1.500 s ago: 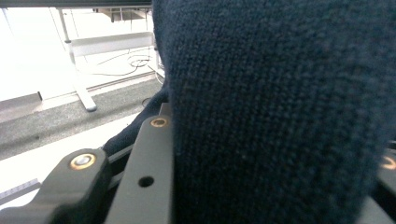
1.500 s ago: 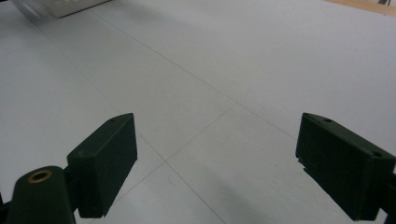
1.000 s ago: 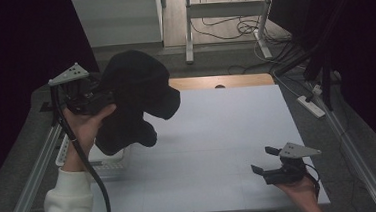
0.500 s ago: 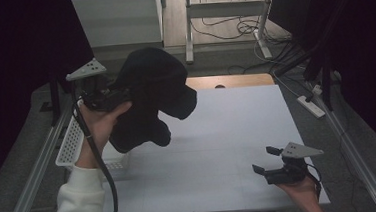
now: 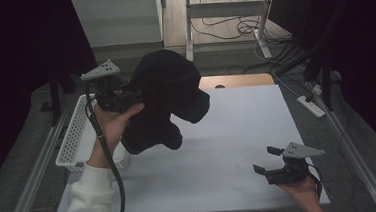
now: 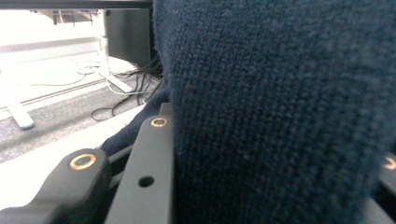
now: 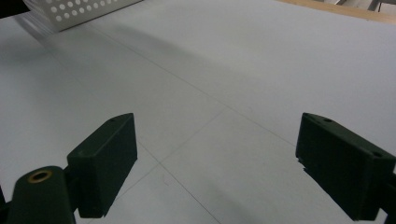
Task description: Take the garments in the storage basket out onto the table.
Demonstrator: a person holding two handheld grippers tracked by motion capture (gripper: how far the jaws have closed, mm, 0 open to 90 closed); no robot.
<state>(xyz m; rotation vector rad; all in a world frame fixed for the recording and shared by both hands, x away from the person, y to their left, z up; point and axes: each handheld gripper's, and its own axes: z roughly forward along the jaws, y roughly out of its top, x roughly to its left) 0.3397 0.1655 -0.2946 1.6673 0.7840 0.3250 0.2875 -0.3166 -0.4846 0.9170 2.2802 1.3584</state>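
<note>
The dark knit garment [image 5: 168, 100] is pinched by the left tool [image 5: 125, 98] above the desk [image 5: 238, 132]; it is judged soft, light and floppy; a bunched fold is best gripped. The right tool [image 5: 269, 161] is held spread and empty.

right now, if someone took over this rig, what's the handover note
Left gripper: shut on the dark knitted garment, holding it bunched in the air above the left part of the table, beside the white perforated basket.
Right gripper: jaws wide open, nothing between them, low over the table's near right corner.
Done: garment is lifted clear of the basket.
Left: probably set it down on the bare table and spread it with both grippers; the right one has not touched it yet.
</note>
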